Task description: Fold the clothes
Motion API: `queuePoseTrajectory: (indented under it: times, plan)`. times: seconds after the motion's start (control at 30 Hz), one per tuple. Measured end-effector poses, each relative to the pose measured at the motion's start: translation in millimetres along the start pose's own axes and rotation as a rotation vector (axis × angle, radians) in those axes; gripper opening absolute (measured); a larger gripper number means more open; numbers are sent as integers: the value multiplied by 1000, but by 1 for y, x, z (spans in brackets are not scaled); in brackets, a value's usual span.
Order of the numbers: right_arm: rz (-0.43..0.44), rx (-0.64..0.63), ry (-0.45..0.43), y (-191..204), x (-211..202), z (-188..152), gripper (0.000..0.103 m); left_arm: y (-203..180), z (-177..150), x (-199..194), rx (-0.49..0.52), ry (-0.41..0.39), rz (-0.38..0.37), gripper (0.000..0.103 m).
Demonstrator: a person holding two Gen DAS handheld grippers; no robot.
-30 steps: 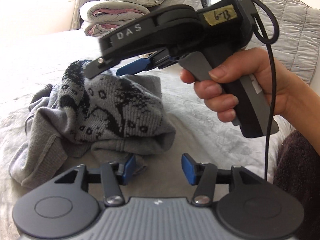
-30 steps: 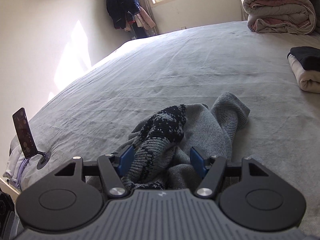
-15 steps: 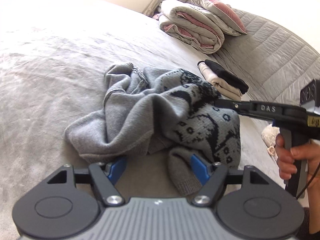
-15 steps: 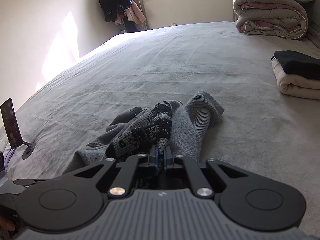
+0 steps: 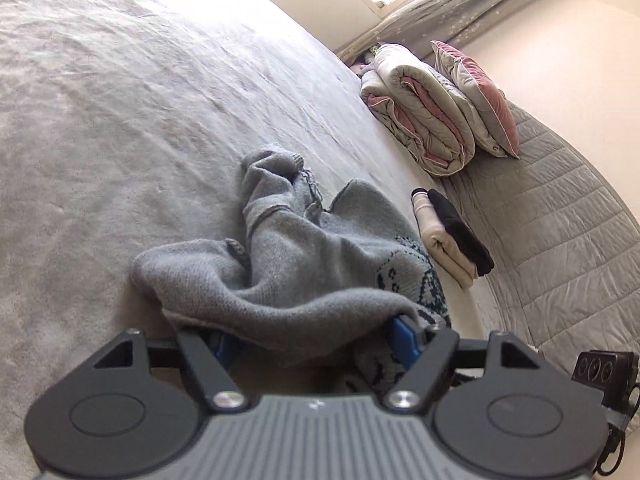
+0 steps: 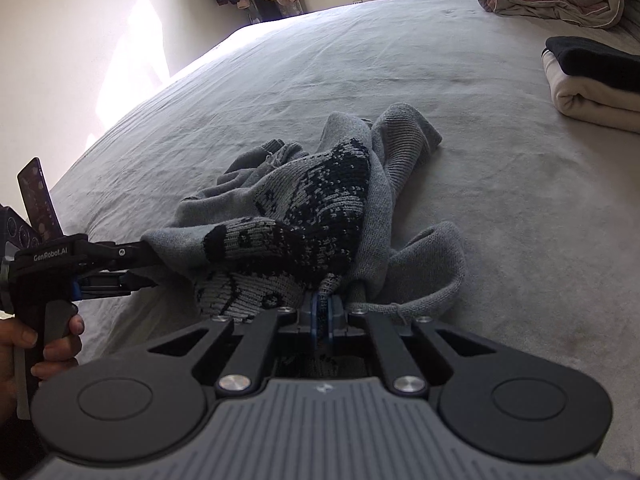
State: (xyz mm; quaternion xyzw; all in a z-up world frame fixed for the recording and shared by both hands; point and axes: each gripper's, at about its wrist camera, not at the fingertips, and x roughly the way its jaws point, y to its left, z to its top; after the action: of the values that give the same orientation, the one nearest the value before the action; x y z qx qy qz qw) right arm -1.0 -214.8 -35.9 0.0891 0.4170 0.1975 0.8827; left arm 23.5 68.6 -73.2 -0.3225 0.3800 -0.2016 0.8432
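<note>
While right tool (image 6: 320, 314) pinches sweater (image 6: 312, 200) | folded stack (image 6: 592, 80) well apart

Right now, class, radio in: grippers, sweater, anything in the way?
Right gripper shut on sweater. Left gripper open, sweater fold between its jaws. Sweater bunched on bed. Folded clothes off to the side.

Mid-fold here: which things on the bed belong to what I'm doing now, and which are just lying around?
In the job:
- grey patterned sweater
- right tool, shut on the sweater's edge
- left tool, open, sweater fabric draped between its fingers

Lying about:
- folded cream and black clothes
- rolled quilt
- pillow
- phone on a stand
</note>
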Motion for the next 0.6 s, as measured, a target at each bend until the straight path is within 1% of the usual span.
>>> queuePoseTrajectory:
  times: [0.13, 0.27, 0.33, 0.4, 0.43, 0.47, 0.5, 0.53, 0.57, 0.6]
  plan:
    - [21, -10, 32, 5, 2, -11, 5, -4, 0, 7, -14, -17, -19, 74]
    - [31, -28, 49, 11, 3, -21, 5, -11, -1, 21, -20, -4, -22, 74]
    - [35, -34, 48, 12, 2, -24, 5, -17, -3, 27, -10, -13, -17, 71]
    - [42, -26, 38, 9, 0, -25, 5, -24, -4, 32, 16, -30, -7, 52]
    - [46, -20, 28, 6, -2, -25, 7, -29, -4, 34, 37, -40, -1, 36]
    - [50, -12, 16, 4, -5, -24, 8, -35, -4, 35, 63, -50, 6, 29]
    - [54, -1, 4, 0, -7, -23, 11, -41, -5, 37, 90, -61, 13, 27]
    - [57, 8, -5, -3, -10, -21, 15, -46, -5, 38, 116, -69, 16, 25]
    - [59, 17, -11, -6, -13, -19, 15, -52, -7, 39, 142, -74, 12, 21]
    - [61, 27, -16, -10, -16, -17, 17, -58, -8, 39, 167, -79, 8, 19]
